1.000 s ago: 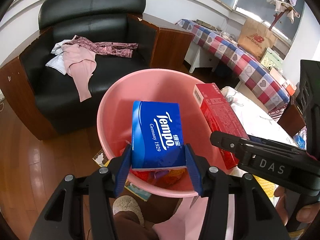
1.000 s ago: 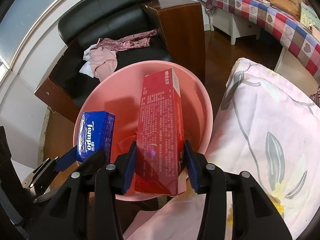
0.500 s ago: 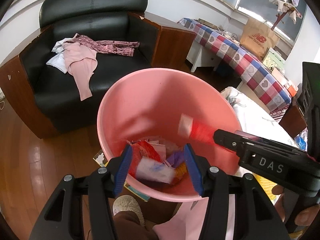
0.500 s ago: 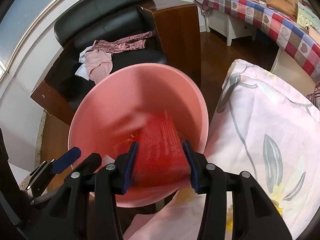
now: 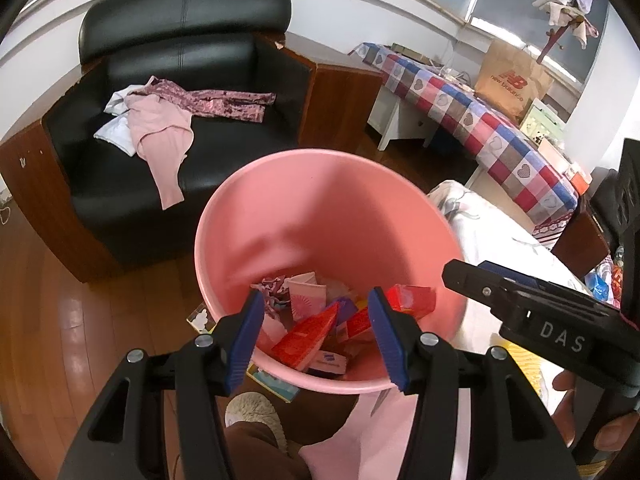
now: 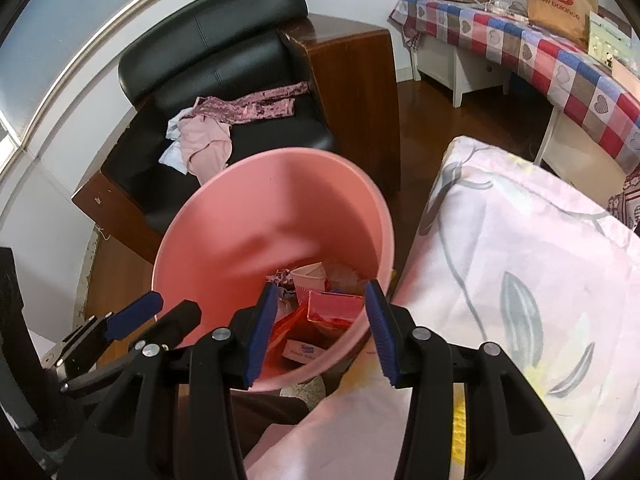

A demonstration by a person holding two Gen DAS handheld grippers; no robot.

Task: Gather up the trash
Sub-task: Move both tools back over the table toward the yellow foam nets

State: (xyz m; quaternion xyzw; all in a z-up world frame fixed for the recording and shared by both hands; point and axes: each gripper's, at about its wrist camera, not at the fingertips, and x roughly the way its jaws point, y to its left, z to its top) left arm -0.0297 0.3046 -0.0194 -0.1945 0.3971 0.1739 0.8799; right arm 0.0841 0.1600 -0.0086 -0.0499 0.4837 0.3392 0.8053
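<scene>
Both claws are parked right over the pink trash bin (image 5: 280, 216) and neither one is holding anything. The left claw (image 5: 318, 330) has its blue pads spread wide with nothing between them, and the right claw (image 6: 320, 330) is the same, wide and empty, sitting just beside the left one above the near rim. All the trash is down at the bottom of the bin: a red box (image 6: 334, 306) lying on top of the pile, a pale paper cup (image 5: 306, 294) behind it, some patterned scraps, another red wrapper (image 5: 306, 338), and a white and blue tissue pack (image 6: 302, 350) peeking out underneath. The bin stands on the wood floor (image 5: 80, 320) next to a bed with a floral sheet (image 6: 520, 260). Behind it there's a black leather armchair (image 5: 192, 60) with pink clothes (image 5: 164, 136) dumped on the seat, and a tabletop with a checkered cloth (image 6: 540, 56) further back.
</scene>
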